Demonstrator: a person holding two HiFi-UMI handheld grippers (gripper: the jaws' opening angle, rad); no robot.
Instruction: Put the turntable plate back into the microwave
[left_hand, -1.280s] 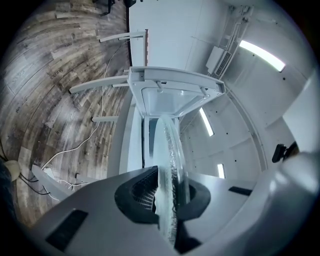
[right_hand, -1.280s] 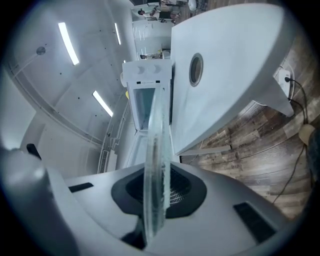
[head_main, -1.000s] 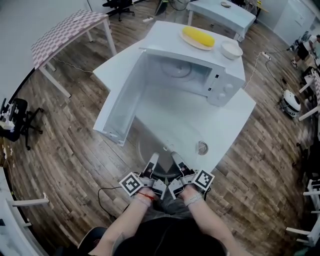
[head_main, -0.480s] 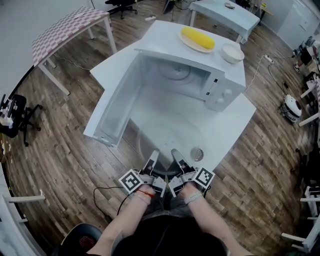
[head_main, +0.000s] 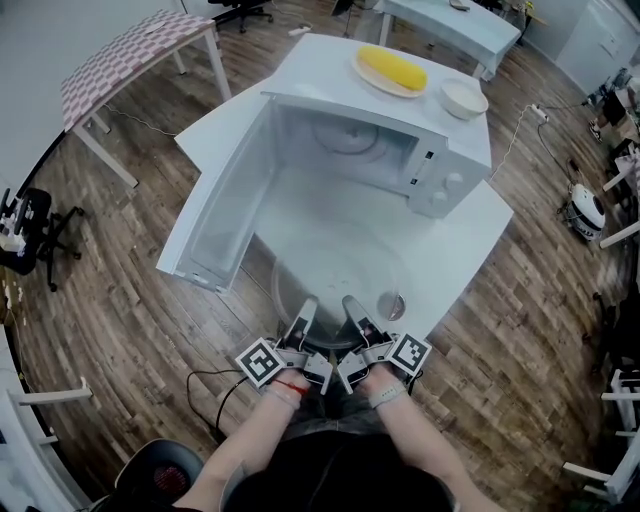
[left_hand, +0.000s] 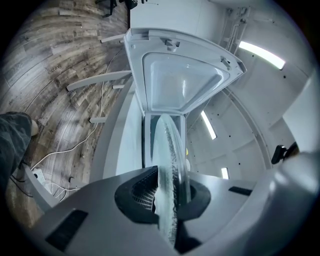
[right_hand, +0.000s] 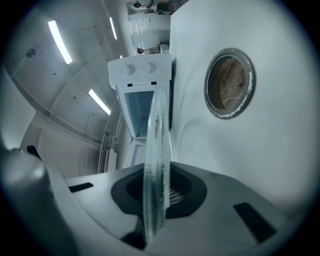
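The clear glass turntable plate (head_main: 335, 275) is held level over the white table's near part, in front of the white microwave (head_main: 400, 140), whose door (head_main: 215, 215) stands swung open to the left. My left gripper (head_main: 308, 308) and right gripper (head_main: 352, 306) are both shut on the plate's near rim, side by side. In the left gripper view the plate (left_hand: 172, 165) shows edge-on between the jaws, with the open door (left_hand: 180, 80) beyond. In the right gripper view the plate (right_hand: 156, 165) is likewise edge-on, and the microwave (right_hand: 142, 95) lies ahead.
A round metal-rimmed hole (head_main: 391, 305) is in the white table (head_main: 470, 235) just right of the plate. On top of the microwave sit a plate with a yellow corn cob (head_main: 392, 70) and a small white bowl (head_main: 463, 98). Wooden floor surrounds the table.
Both grippers have carried the plate forward toward the microwave opening. The microwave and its door now appear closer and larger in the head view.
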